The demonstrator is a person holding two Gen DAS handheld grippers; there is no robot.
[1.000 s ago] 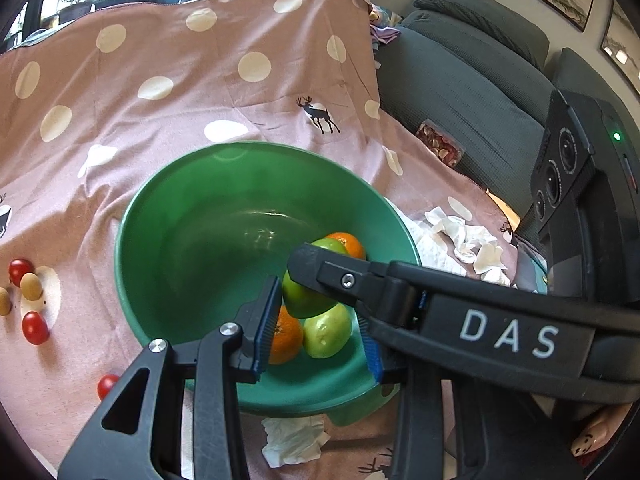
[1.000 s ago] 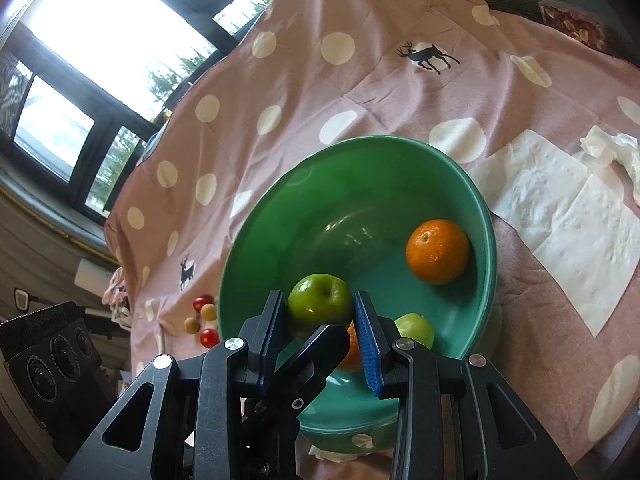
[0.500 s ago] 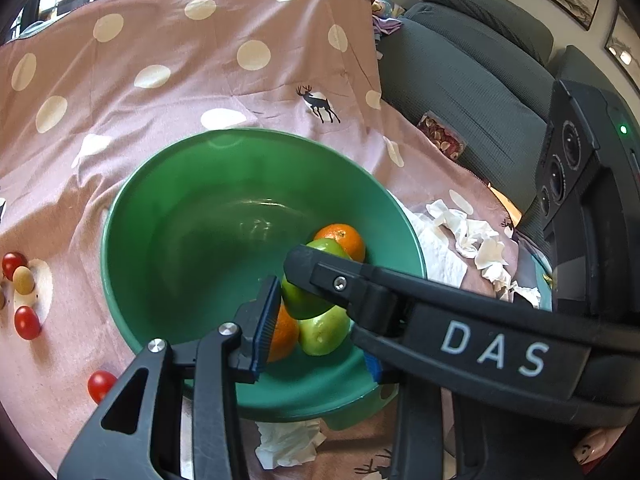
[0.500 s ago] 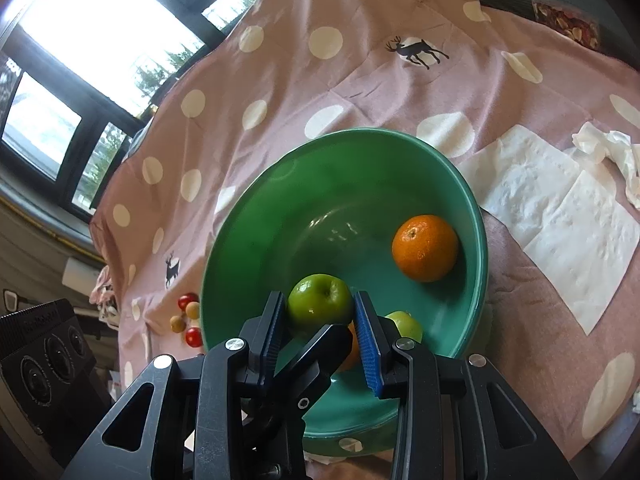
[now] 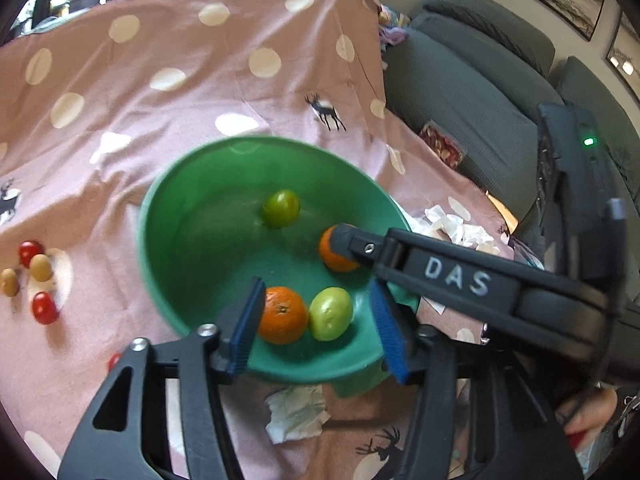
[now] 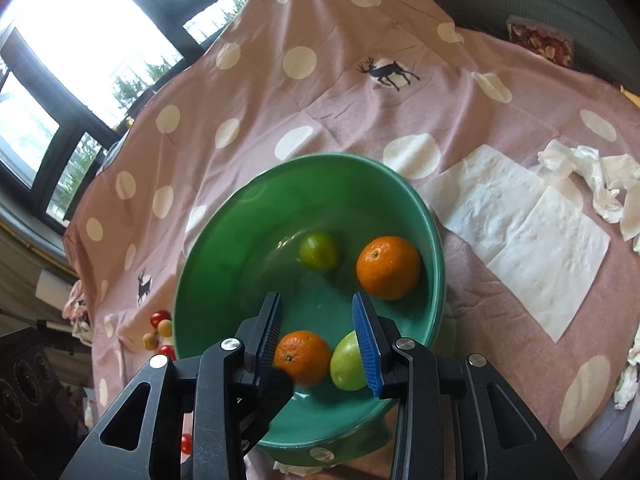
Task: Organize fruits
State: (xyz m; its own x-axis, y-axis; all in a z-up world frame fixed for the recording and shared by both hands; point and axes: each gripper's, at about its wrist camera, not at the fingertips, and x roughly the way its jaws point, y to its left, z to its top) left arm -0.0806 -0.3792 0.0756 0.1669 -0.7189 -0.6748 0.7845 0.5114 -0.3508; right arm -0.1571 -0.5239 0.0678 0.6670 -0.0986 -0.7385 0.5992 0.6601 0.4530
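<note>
A green bowl (image 5: 160, 216) (image 6: 188, 292) stands on a pink dotted cloth. A dark green apple (image 5: 281, 208) (image 6: 318, 251) lies loose and blurred near the bowl's middle. Two oranges (image 5: 282, 314) (image 6: 388, 267) and a pale green fruit (image 5: 331, 319) (image 6: 346, 364) also lie inside. My left gripper (image 5: 316, 285) hangs over the near rim. Its jaws are opening and nothing is pressed between them. My right gripper (image 6: 317, 298) is just above the bowl, pads a little apart and empty. One of its fingers (image 5: 456, 280) crosses the left wrist view.
Several cherry tomatoes and small yellowish fruits (image 5: 40, 268) (image 6: 160, 328) lie on the cloth left of the bowl. Flat paper napkins (image 6: 520, 240) and crumpled tissues (image 6: 592, 176) (image 5: 296, 412) lie right of and in front of it. A grey sofa (image 5: 460, 92) is behind.
The dark green apple that sat at the fingertips has dropped and rolled to the bowl's middle. The left jaws have widened. The right jaws keep the same gap.
</note>
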